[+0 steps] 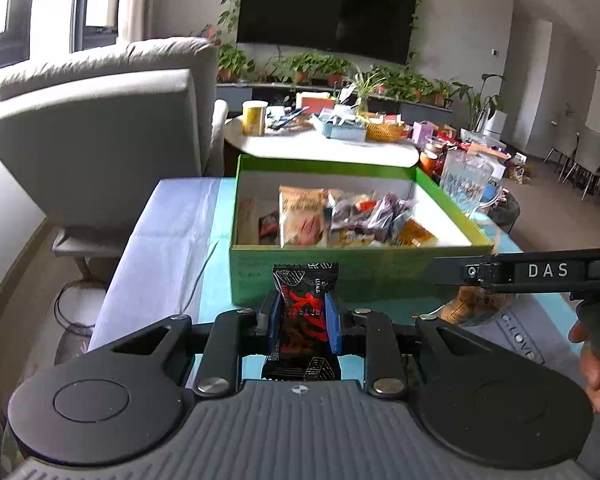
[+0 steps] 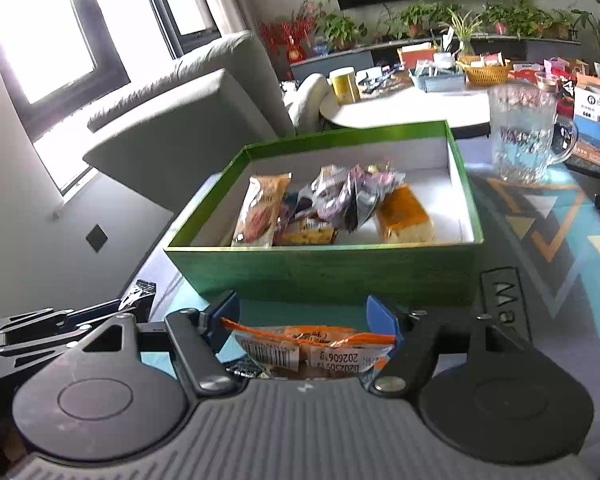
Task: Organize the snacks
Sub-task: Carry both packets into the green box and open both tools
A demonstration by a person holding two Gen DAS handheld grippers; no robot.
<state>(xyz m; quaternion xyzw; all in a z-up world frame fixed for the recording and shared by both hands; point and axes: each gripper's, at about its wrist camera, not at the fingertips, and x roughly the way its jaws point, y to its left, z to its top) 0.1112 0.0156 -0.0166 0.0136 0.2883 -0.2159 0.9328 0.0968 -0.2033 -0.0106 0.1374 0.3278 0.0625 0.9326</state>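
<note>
Behind both grippers, a green cardboard box (image 2: 324, 272) sits mid-tabletop on a teal cloth (image 1: 216, 264), already holding crinkly snack packs, its near wall in the way. Left gripper (image 1: 302, 314) is clenched on a glossy black-red snack packet (image 1: 303, 312). Right gripper (image 2: 304, 320) grips an orange-trimmed wrapped cake (image 2: 312, 346), jaws wide. Ribbed glass mug (image 2: 524, 132) stands beside the box's far right corner.

lower end of black snack packet (image 1: 300, 320) lying hidden behind the camera housing, orange-trimmed packet (image 2: 312, 346) showing only its top edge, glass pitcher (image 1: 464, 184) blurring, far tabletop clutter too small for telling, a hand (image 1: 590, 364) being cut off at right edge
</note>
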